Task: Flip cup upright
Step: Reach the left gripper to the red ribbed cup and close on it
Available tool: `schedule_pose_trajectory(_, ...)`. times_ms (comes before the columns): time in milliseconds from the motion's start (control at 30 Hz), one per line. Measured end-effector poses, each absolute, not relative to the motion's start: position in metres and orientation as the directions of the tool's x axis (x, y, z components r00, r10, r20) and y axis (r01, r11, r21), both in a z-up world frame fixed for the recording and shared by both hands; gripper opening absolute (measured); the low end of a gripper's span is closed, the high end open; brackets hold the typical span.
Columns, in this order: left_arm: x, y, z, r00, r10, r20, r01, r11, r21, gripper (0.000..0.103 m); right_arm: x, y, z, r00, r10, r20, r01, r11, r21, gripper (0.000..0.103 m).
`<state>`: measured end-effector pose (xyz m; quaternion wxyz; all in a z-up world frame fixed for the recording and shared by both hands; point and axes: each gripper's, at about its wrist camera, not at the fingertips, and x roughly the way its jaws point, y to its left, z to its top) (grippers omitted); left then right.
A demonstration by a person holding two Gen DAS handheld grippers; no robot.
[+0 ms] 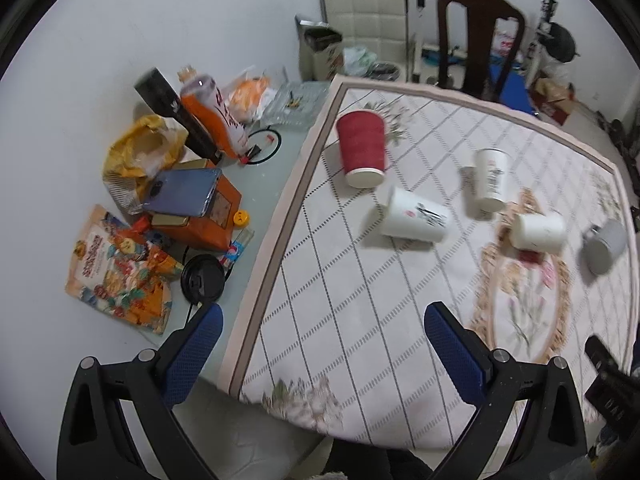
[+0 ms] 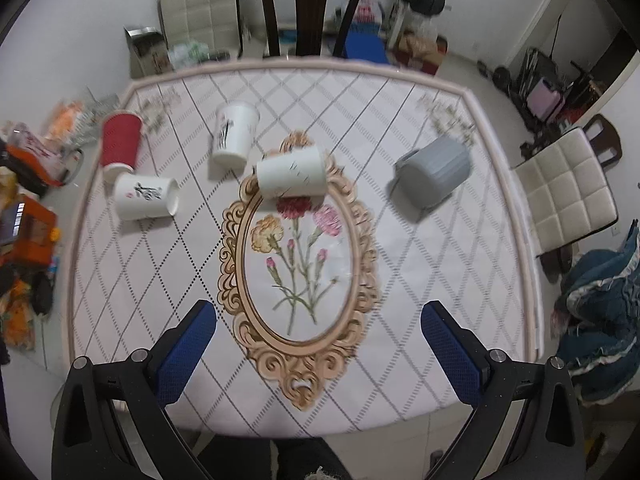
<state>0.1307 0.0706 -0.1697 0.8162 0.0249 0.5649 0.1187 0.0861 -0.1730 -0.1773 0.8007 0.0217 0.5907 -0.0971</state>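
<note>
Several cups stand or lie on a patterned tablecloth point(image 2: 400, 280). A red paper cup point(image 1: 362, 148) point(image 2: 119, 144) stands upside down at the far left. A white printed cup point(image 1: 416, 220) point(image 2: 145, 197) lies on its side near it. Another white printed cup point(image 1: 491, 182) point(image 2: 234, 136) stands upside down. A plain white cup point(image 1: 538, 232) point(image 2: 291, 178) lies on its side. A grey ribbed mug point(image 1: 604, 246) point(image 2: 434, 176) lies tilted at the right. My left gripper point(image 1: 320, 344) and right gripper point(image 2: 318, 340) are open, empty, above the near table edge.
Left of the cloth lie snack bags point(image 1: 120, 276), an orange box with a phone point(image 1: 188, 196), a black lid point(image 1: 202, 280) and a black bottle point(image 1: 176, 116). A dark wooden chair point(image 2: 312, 8) stands beyond the table, a cream chair point(image 2: 568, 192) at the right.
</note>
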Motion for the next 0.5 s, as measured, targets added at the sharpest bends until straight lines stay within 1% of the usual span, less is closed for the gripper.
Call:
schedule_pose_trajectory(167, 0.185, 0.089, -0.200, 0.280, 0.217, -0.935, -0.163, 0.971, 0.177, 0.103, 0.133, -0.152, -0.226, 0.196, -0.131, -0.972, 0.190, 0.977, -0.093, 0.103)
schedule_pose_trajectory(500, 0.291, 0.105, -0.256, 0.204, 0.167, -0.965, -0.128, 0.981, 0.143, 0.103, 0.205, -0.133, -0.278, 0.087, -0.138, -0.987, 0.215, 0.970, -0.117, 0.103)
